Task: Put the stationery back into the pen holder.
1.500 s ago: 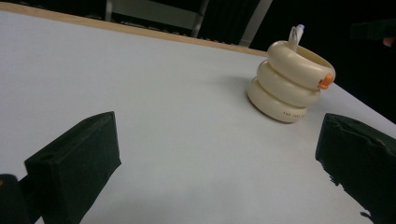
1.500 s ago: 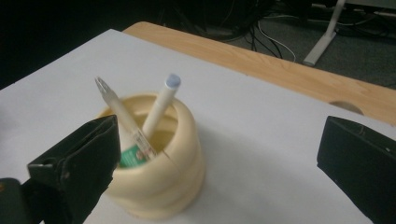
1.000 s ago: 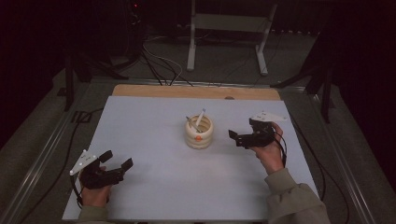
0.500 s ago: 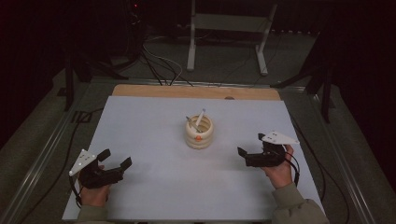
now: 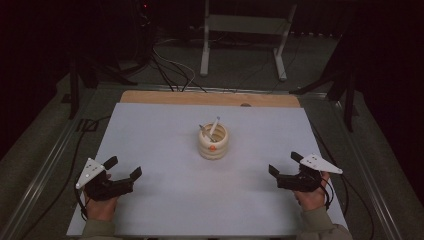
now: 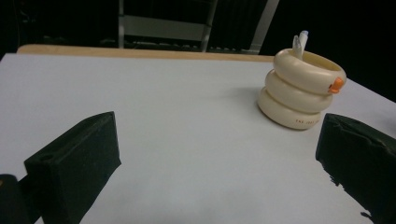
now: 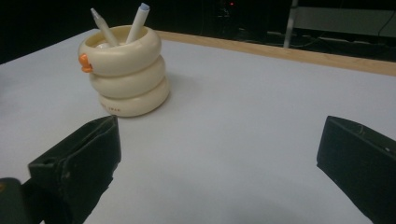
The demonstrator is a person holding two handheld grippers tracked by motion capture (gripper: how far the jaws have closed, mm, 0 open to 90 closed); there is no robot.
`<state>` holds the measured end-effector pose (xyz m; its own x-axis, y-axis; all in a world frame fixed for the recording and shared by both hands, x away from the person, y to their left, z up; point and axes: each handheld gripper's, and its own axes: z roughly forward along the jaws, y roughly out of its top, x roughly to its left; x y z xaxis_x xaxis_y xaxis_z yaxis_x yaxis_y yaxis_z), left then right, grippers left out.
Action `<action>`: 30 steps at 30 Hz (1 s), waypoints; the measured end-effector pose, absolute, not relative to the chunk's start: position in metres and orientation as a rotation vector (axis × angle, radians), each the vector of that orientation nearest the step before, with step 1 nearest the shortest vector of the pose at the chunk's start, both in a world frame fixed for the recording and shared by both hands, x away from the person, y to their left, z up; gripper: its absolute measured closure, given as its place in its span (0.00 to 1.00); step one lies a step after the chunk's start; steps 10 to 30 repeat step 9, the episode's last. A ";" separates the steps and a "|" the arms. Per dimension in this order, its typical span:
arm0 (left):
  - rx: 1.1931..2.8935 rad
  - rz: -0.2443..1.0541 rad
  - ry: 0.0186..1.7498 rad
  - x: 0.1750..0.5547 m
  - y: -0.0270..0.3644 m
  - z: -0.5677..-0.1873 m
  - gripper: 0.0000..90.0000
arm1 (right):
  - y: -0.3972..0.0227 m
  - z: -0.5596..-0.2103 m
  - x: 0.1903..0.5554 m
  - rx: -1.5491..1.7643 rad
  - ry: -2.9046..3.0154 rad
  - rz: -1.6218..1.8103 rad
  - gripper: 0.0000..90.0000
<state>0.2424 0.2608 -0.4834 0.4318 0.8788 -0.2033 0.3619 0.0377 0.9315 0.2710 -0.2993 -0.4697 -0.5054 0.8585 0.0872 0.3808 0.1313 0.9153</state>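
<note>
A cream holder [image 5: 213,142] shaped like three stacked rings, with a small orange knob, stands near the middle of the white table [image 5: 165,125]. Two pens [image 5: 211,129] lean inside it. The same holder [image 6: 301,91] appears at the upper right of the left gripper view and at the upper left of the right gripper view [image 7: 125,77], where the pens [image 7: 137,21] stick out of its top. My left gripper [image 5: 123,168] rests open at the near left of the table. My right gripper [image 5: 285,163] rests open at the near right. Both are empty and well apart from the holder.
A wooden strip [image 5: 210,99] runs along the table's far edge. Behind it on the dark floor are a metal stand [image 5: 242,37] and loose cables [image 5: 175,70]. Metal rails [image 5: 45,170] border the table on both sides.
My right gripper has drawn back from beside the holder toward the near right of the table. The left gripper has barely moved.
</note>
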 end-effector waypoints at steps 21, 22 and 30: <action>1.545 0.570 1.120 0.243 0.257 -0.482 0.00 | -0.306 -0.475 0.268 1.223 1.927 1.363 0.00; 1.545 0.570 1.120 0.243 0.257 -0.482 0.00 | -0.306 -0.475 0.268 1.223 1.927 1.363 0.00; 1.545 0.570 1.120 0.243 0.257 -0.482 0.00 | -0.306 -0.475 0.268 1.223 1.927 1.363 0.00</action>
